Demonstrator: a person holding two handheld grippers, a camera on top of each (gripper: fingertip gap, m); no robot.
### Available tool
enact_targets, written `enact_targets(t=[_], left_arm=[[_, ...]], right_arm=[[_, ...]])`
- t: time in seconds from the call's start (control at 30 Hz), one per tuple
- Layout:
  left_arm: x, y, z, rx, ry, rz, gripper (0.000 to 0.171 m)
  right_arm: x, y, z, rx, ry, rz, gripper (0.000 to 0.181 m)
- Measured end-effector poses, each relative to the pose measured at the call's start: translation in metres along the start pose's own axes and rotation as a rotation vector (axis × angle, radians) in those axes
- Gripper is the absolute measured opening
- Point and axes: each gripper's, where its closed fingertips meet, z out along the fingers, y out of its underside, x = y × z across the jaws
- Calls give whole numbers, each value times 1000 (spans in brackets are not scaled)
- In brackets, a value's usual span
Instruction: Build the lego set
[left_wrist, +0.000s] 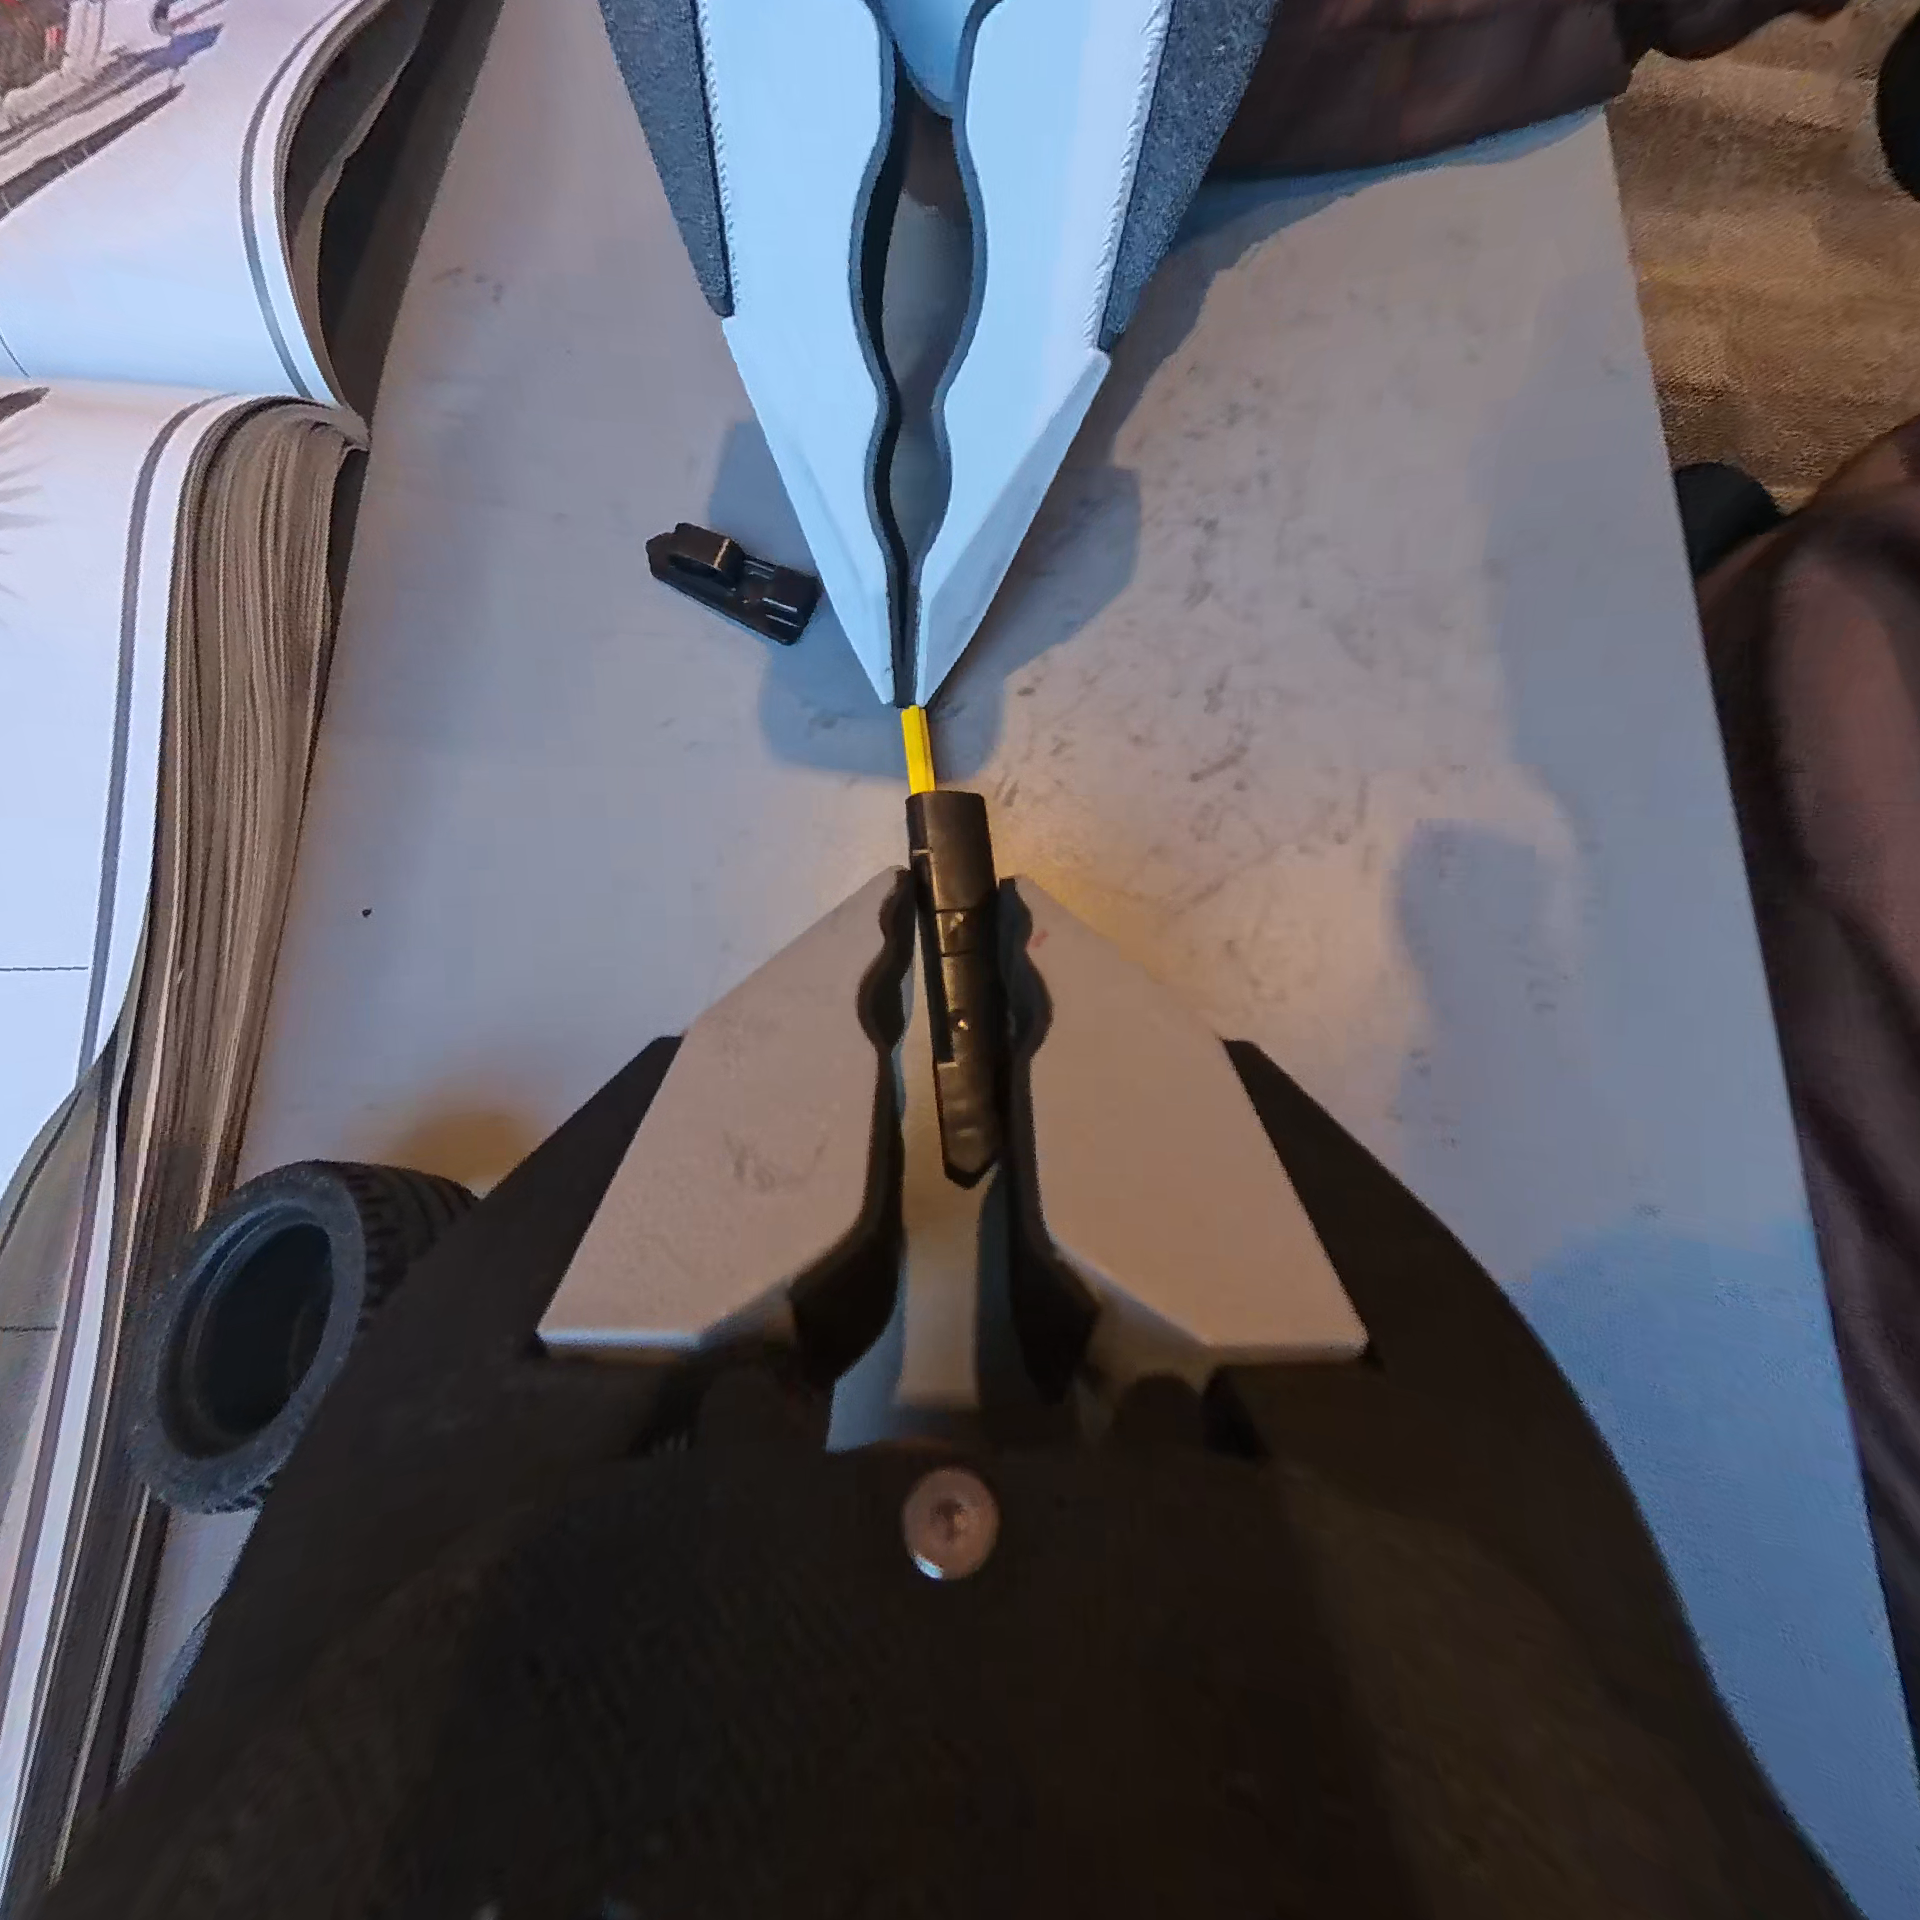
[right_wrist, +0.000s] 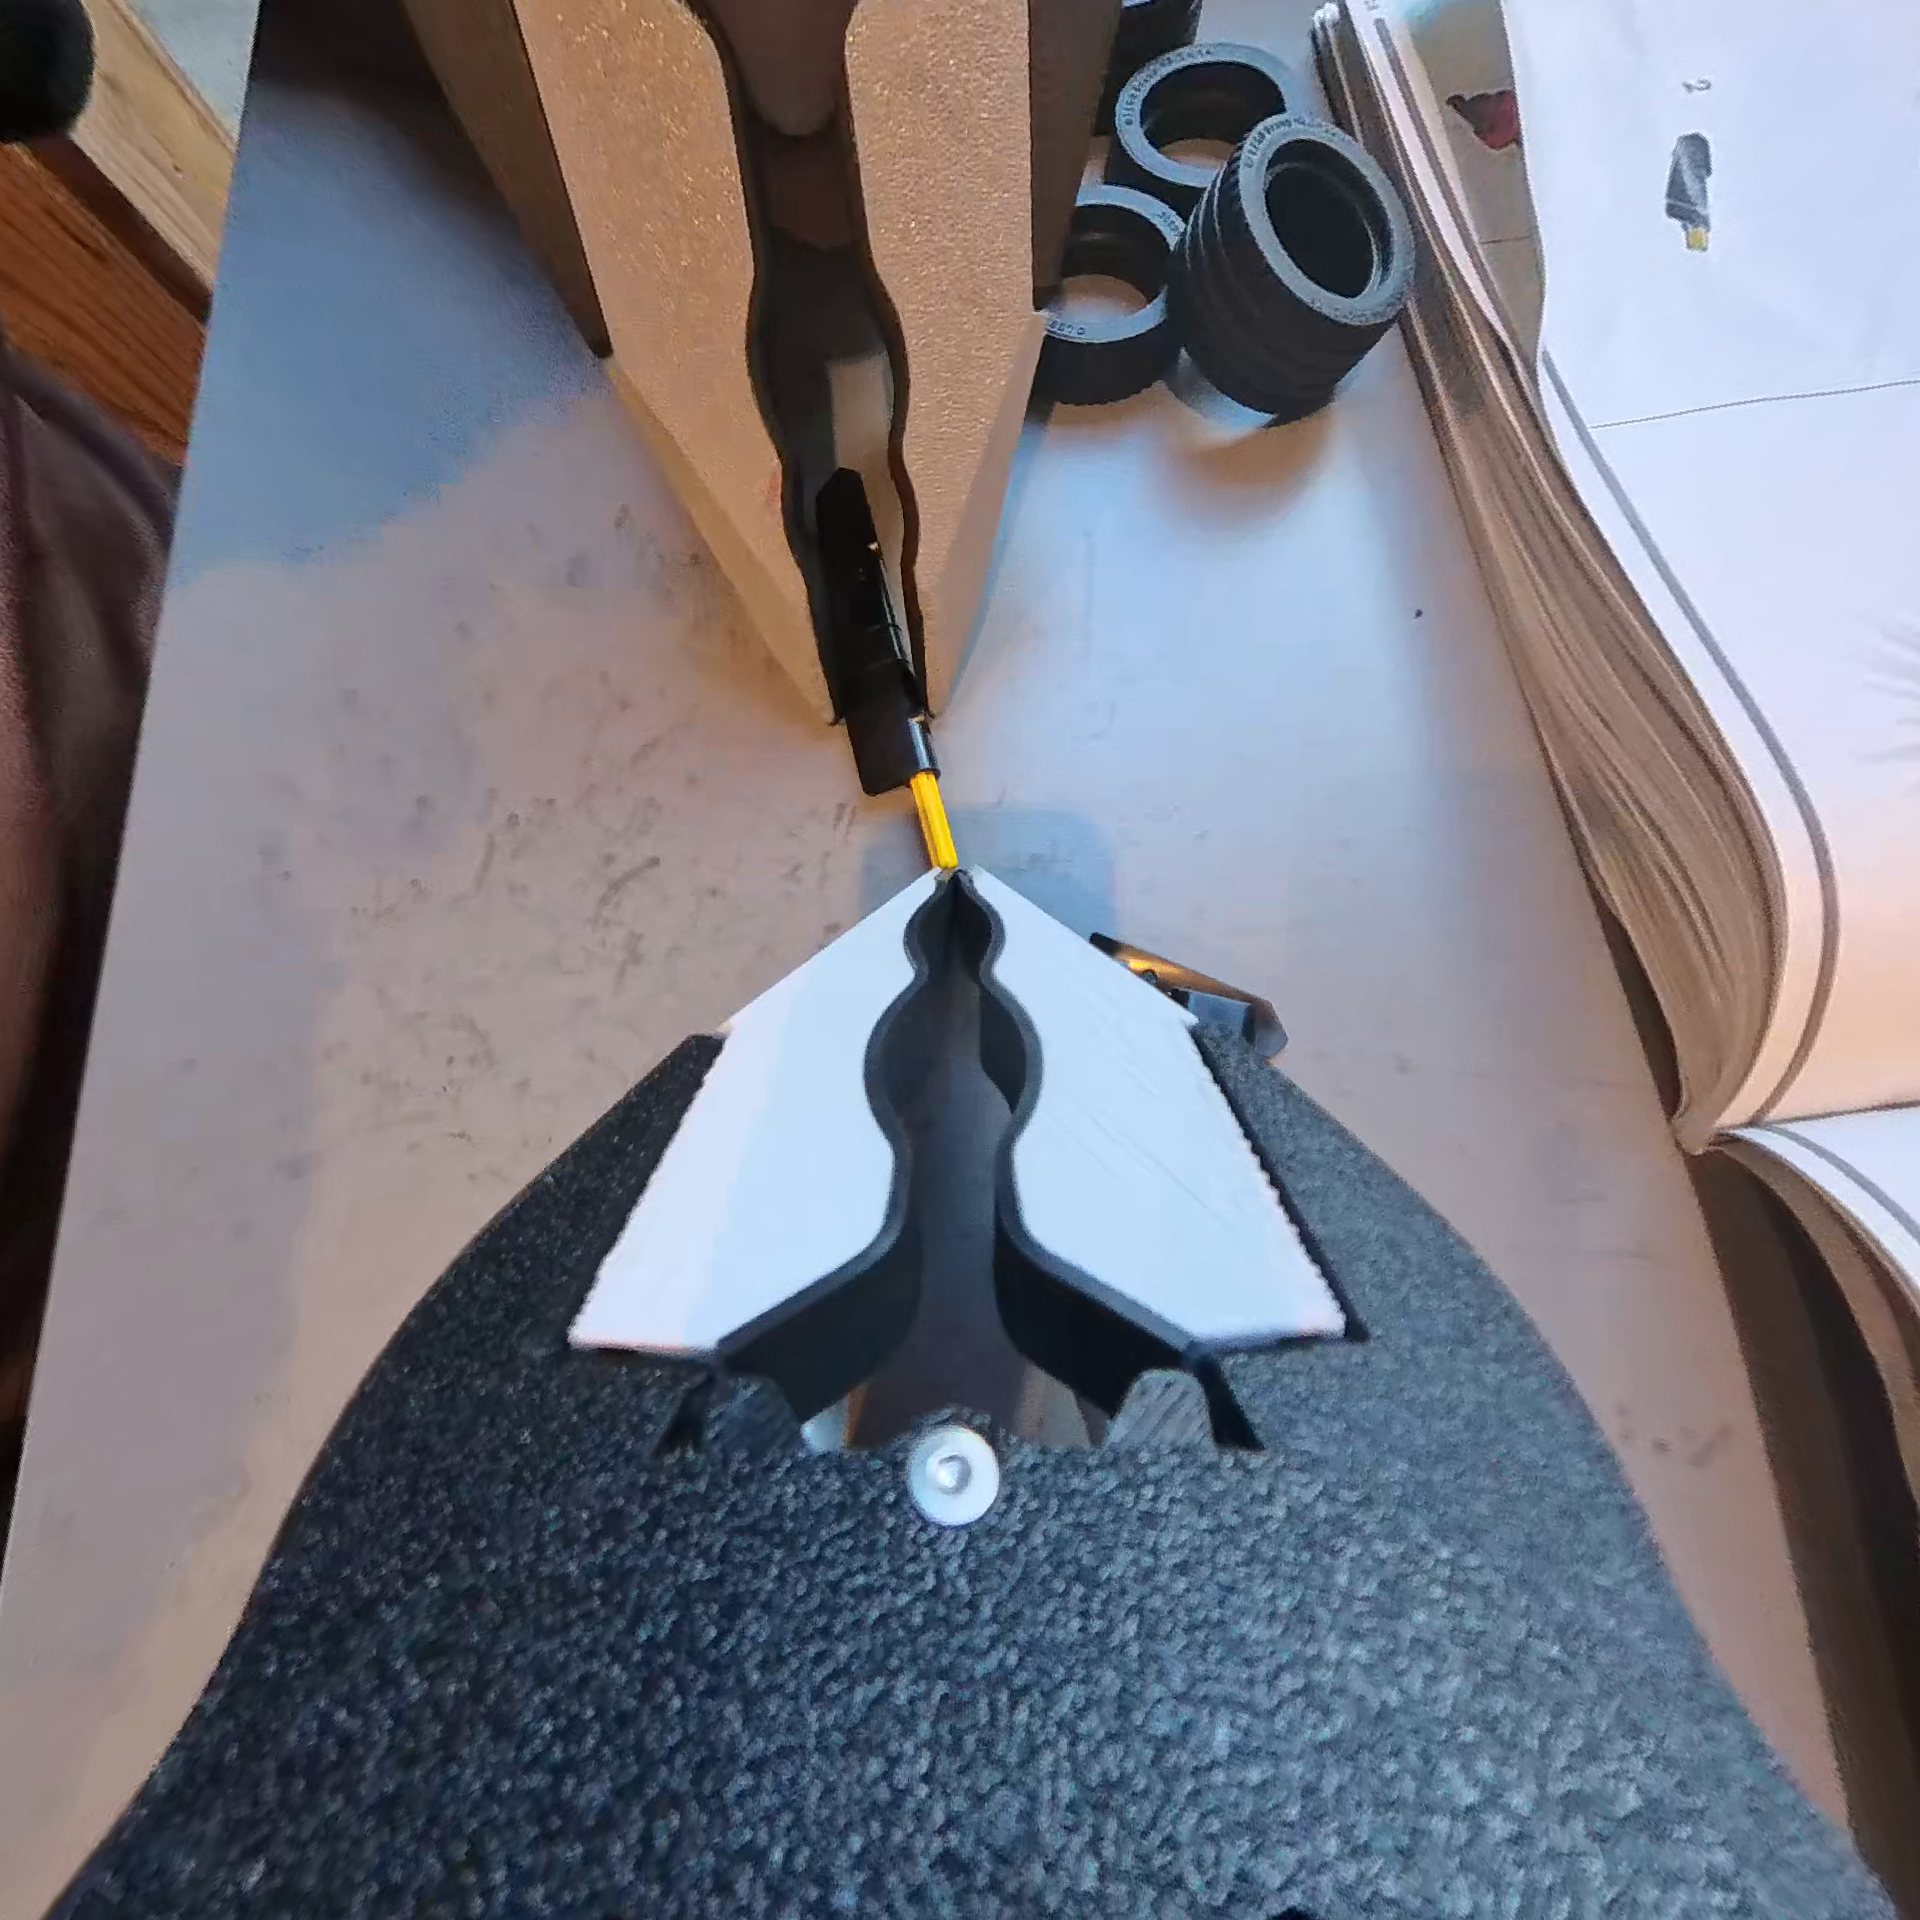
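Note:
My left gripper (left_wrist: 956, 883) is shut on a long black Lego piece (left_wrist: 958, 997) that points forward from between its fingers. My right gripper (right_wrist: 948, 878) faces it tip to tip and is shut on a thin yellow axle (right_wrist: 933, 831). The axle's (left_wrist: 918, 750) far end sits in the black piece's (right_wrist: 878, 665) front opening. In the left wrist view the right gripper (left_wrist: 906, 698) comes in from the top. In the right wrist view the left gripper (right_wrist: 883, 717) comes in from the top. Both hold the joined parts just above the grey table (left_wrist: 1299, 623).
A second small black Lego piece (left_wrist: 732, 584) lies on the table beside the right gripper's tip; it also shows in the right wrist view (right_wrist: 1195, 987). Several black tyres (right_wrist: 1288, 270) sit near the open instruction booklet (right_wrist: 1714, 520). One tyre (left_wrist: 260, 1340) lies by the left gripper. Only a small space, under 4 cm, lies between the two pairs of fingers.

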Motion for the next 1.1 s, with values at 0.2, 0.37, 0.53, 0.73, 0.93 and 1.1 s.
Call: enact_targets(t=[0.2,0.37,0.53,0.73,0.93,1.1], left_arm=[[-2,-2,2,-6,-27,9,12],[-2,-2,2,-8,-30,13,12],[-3,-3,3,-3,-23,-5,12],[-5,-3,3,1,-40,3,13],[-4,-3,3,1,-27,-3,13],[-4,-3,2,1,-21,-9,13]], right_arm=[[0,-2,1,1,-1,10,0],[0,-2,2,2,0,16,0],[3,-1,1,6,-33,69,0],[5,-1,-3,19,3,41,0],[34,6,-28,79,106,80,0],[66,8,-52,181,183,219,1]])
